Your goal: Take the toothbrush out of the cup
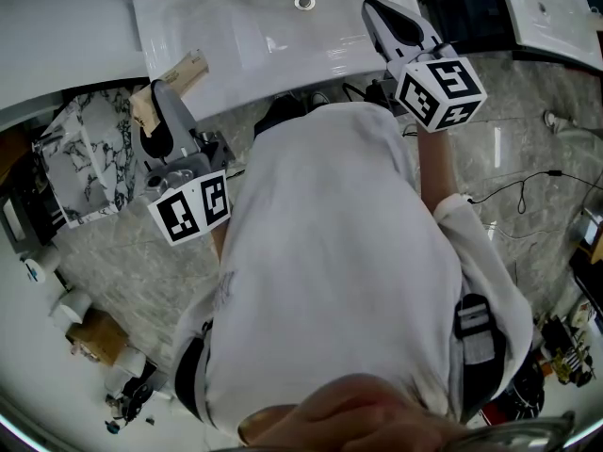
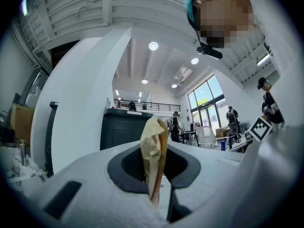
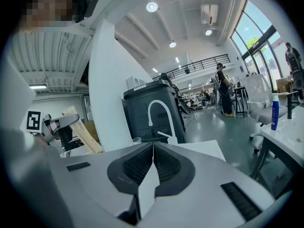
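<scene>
The toothbrush is a long, flat, tan piece that sticks up and to the right over the edge of the white washbasin. My left gripper is shut on its lower part. In the left gripper view it stands upright between the pads. The right gripper view shows it as a slanted tan slat. My right gripper hangs over the basin's right side, jaws pressed together with nothing in them. A clear cup stands beside the white faucet, and no toothbrush shows in it.
The basin's drain is at the top. A marble-patterned box stands left of my left gripper. Cables trail over the stone floor at right, and small cups and rolls lie at lower left. A second white counter fills the top right corner.
</scene>
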Tool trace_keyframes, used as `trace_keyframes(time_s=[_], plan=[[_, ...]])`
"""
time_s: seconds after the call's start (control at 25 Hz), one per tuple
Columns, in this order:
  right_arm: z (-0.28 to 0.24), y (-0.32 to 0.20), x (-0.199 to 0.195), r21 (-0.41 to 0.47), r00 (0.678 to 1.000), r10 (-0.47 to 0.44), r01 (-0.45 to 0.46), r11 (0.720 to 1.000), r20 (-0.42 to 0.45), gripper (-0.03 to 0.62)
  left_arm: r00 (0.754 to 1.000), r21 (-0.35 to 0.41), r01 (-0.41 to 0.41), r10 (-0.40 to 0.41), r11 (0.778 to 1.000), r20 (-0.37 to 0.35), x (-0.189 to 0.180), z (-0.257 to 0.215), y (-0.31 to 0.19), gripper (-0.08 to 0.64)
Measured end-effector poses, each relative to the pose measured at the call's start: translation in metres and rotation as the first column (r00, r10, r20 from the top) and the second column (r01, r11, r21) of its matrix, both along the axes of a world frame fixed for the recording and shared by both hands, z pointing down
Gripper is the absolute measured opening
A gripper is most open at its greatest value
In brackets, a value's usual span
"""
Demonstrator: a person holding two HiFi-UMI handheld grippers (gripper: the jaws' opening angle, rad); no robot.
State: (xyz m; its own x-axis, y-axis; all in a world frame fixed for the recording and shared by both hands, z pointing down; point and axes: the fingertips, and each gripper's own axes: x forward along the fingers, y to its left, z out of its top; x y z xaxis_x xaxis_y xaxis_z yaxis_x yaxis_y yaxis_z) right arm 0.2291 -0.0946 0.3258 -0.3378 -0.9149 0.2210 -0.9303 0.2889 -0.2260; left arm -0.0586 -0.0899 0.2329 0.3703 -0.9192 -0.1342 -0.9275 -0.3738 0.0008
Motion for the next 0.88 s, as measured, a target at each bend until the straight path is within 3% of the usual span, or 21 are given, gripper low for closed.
trace_keyframes(time_s=[0.88], plan=[[0.0024, 0.0010, -0.0094, -0.013, 0.999, -0.002, 0.002, 1.000, -0.044, 0.015, 1.000, 0.006, -0.003, 0.003, 1.000, -0.012, -0.0093, 0.0001, -0.0027, 0.057]])
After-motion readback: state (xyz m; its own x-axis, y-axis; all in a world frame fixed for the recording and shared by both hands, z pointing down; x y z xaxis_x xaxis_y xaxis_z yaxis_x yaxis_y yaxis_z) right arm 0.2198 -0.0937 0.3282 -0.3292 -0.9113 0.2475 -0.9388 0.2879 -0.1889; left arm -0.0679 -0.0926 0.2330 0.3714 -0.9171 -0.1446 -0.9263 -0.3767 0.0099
